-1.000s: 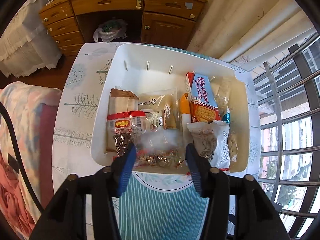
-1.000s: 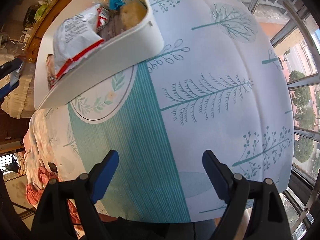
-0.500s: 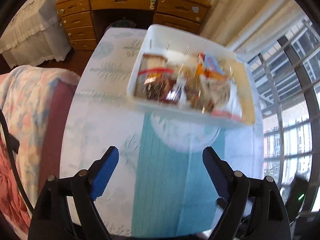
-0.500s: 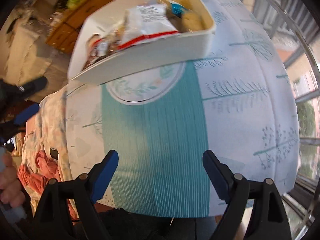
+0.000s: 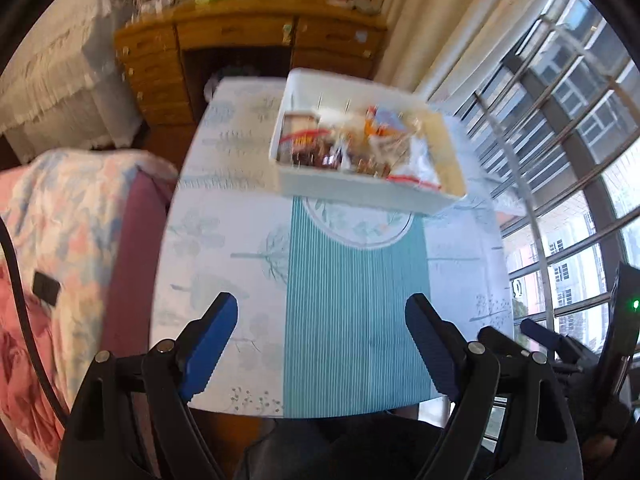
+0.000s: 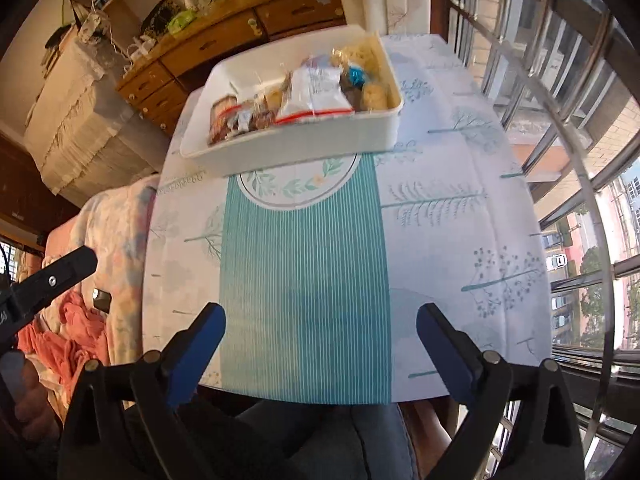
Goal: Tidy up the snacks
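A white plastic bin (image 5: 360,190) (image 6: 296,148) stands at the far end of the table, filled with several snack packets: a red-labelled bag (image 5: 302,140), an orange and blue biscuit box (image 5: 382,124) and a white bag with a red stripe (image 6: 316,94). My left gripper (image 5: 322,344) is open and empty, held back over the table's near edge. My right gripper (image 6: 320,346) is open and empty too, also above the near edge, far from the bin.
The table wears a cloth with a teal striped runner (image 5: 352,300) (image 6: 304,272). A wooden desk with drawers (image 5: 240,40) (image 6: 224,40) stands beyond it. A sofa with a floral cover (image 5: 68,216) is on the left, a barred window (image 6: 560,120) on the right.
My left gripper opened from around the packets at the bin's front and pulled back toward the near edge. My right gripper also drew back and turned to face the bin.
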The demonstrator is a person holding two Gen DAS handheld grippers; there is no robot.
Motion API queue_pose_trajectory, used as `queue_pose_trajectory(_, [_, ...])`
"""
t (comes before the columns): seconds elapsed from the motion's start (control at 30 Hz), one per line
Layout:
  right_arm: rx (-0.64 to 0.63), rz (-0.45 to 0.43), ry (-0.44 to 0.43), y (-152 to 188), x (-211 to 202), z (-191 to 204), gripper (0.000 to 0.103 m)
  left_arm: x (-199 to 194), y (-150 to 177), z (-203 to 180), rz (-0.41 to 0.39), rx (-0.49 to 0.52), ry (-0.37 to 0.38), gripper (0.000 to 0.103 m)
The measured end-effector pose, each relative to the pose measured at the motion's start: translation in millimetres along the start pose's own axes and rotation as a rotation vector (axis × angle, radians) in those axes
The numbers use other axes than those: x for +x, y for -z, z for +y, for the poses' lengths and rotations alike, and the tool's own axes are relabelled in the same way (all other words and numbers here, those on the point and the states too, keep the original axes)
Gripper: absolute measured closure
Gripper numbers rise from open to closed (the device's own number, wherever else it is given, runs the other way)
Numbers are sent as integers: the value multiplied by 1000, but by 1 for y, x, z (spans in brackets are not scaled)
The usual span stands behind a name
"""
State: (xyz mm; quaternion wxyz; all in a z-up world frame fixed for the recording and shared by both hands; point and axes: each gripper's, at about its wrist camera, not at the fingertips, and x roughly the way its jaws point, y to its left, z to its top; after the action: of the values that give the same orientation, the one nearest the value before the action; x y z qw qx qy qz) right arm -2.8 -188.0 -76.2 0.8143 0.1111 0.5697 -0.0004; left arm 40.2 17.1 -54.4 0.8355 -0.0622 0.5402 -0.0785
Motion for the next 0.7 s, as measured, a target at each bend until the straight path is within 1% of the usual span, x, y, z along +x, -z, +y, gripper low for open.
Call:
queue_pose_trajectory(0.07, [-7,-20,4,-2,-17,3,5,-14,-1,-2,-20,15,-6,17])
queue_pose_trajectory(0.1, [-1,-30,0,-2,-25,4,5,-20,-1,-1,-20,12,4,17])
queue_pose_trajectory(0.17, [-2,-40,-19,0,-40,10,5,-29,-1,-1,-27,2,-1,17])
queue_pose_trajectory(0.2, [-18,-41,-26,3,-47,16,5,-35,1,-1,-38,1,-16,17])
queue_pose_trajectory(0.3, [-76,-54,-18,13,-59,33,5,-45,6,0,-78,-20,-28,17])
queue_pose_trajectory(0.43, [-107,-111,2,25,-70,47,5,-50,14,4,-112,-66,-94,15])
queue_pose_trajectory(0.47, [-105,-130,14,27,-71,48,5,-51,16,5,-120,-74,-100,14])
queue_pose_trajectory(0.5, [-102,-136,20,27,-72,48,5,-50,16,5,-123,-78,-101,10])
queue_pose_trajectory(0.6, [-94,-156,34,26,-74,46,5,-51,17,-1,-130,-54,-113,1])
queue_pose_trajectory(0.67, [-93,-179,47,24,-77,45,0,-54,16,-5,-147,-38,-125,1])
queue_pose_trajectory(0.7, [-96,-187,50,24,-79,45,0,-54,15,-8,-152,-31,-129,1])
